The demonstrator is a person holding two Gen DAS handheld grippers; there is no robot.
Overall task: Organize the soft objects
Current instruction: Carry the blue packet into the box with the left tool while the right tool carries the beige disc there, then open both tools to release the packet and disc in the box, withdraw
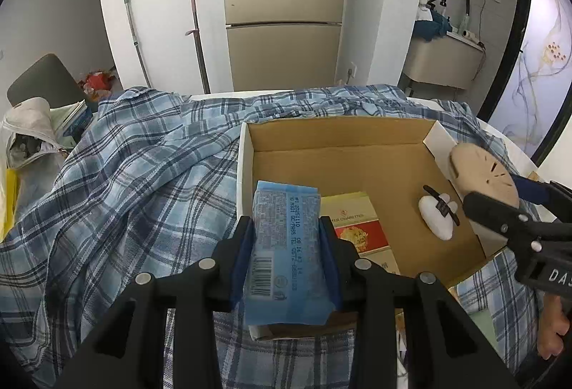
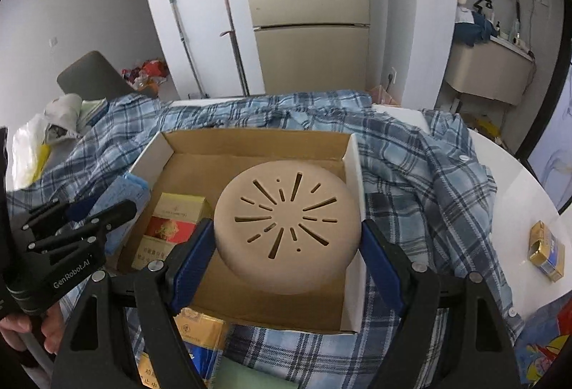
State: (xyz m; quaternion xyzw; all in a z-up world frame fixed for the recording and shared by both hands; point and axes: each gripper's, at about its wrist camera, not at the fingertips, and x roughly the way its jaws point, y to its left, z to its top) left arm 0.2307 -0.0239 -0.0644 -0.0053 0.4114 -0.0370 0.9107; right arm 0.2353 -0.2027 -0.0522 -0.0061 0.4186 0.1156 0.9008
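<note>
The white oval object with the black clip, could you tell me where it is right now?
In the left wrist view, the white oval object lies on the floor of the cardboard box, toward its right side, between the red-and-gold carton and the tan disc.

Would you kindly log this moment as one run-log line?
left gripper: shut on blue packet | right gripper: shut on beige slotted disc | both over cardboard box

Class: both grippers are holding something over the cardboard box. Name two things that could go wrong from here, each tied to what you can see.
1. The left gripper and right gripper meet over one box; they could collide.
2. The round pad hangs near the box's right wall and may catch it when lowered, or land on the white object.
</note>
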